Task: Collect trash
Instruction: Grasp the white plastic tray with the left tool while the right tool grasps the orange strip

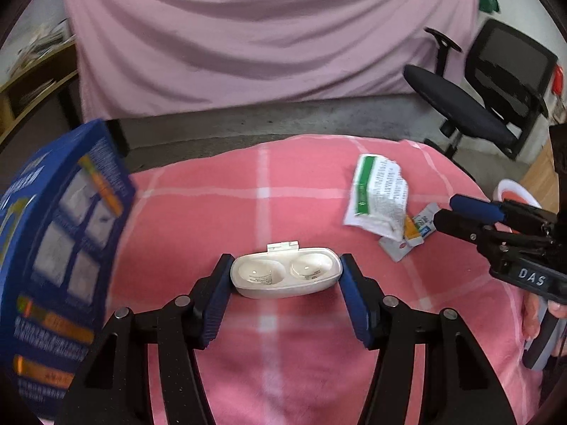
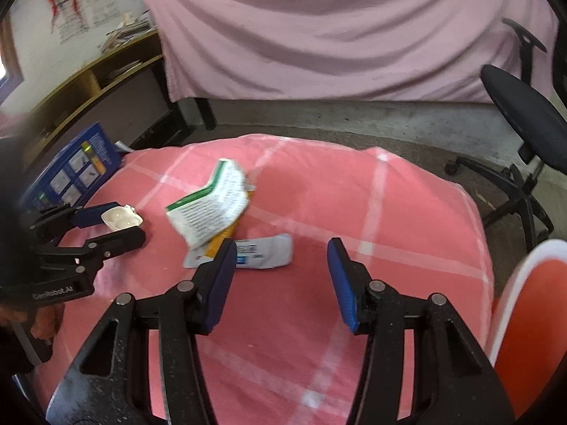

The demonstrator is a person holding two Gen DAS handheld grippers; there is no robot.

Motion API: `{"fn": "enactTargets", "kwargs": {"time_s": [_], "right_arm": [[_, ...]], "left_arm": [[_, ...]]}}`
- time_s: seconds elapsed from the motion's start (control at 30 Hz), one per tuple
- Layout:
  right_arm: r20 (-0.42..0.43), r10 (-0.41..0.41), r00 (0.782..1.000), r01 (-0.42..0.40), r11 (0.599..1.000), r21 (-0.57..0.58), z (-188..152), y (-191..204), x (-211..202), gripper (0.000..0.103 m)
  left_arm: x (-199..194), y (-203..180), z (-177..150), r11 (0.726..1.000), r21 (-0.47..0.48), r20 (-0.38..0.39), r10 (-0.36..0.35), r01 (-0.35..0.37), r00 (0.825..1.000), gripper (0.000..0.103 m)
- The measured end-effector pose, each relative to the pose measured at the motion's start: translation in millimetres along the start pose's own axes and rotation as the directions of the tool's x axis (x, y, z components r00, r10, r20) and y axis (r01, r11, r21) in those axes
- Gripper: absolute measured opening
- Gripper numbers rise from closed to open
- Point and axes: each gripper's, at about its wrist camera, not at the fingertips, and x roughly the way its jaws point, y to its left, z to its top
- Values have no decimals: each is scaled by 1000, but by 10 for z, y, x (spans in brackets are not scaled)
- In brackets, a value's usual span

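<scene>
1. A pink checked cloth point(image 1: 198, 212) covered the work surface, with a pale pink sheet point(image 1: 269, 35) hanging behind it and a black office chair point(image 1: 496, 81) off to the right.
2. A blue printed box point(image 1: 60, 241) stood at the cloth's left edge, tilted and blurred in the left wrist view.
3. The left gripper point(image 1: 286, 276) was closed on a white plastic blister tray point(image 1: 285, 276), one blue pad touching each end; the tray's two hollows faced up and its base rested on the cloth.
4. The right gripper point(image 2: 281, 265) stood with its jaws apart above bare cloth and gripped nothing.
5. A crumpled white-and-green wrapper point(image 2: 209, 209) lay near the cloth's middle, right of the tray.
6. A small white-and-blue sachet point(image 2: 265, 251) lay just beside the right gripper's left pad, partly tucked under the wrapper along with an orange scrap point(image 2: 221, 241).
</scene>
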Motion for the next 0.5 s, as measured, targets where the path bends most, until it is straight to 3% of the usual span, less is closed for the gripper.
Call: {"fn": "enactTargets", "kwargs": {"time_s": [0.07, 0.27, 0.5], "right_arm": [[-12, 4, 1000, -4, 999, -41, 14, 109, 41, 56], [-52, 10, 999, -16, 994, -107, 38, 311, 188, 54], [-88, 9, 996, -18, 994, -104, 66, 350, 301, 50]], "left_arm": [[-29, 52, -20, 1000, -23, 2, 3, -3, 1000, 54], [-70, 79, -14, 999, -45, 8, 8, -7, 1000, 54], [-61, 50, -15, 999, -40, 4, 17, -17, 1000, 54]]}}
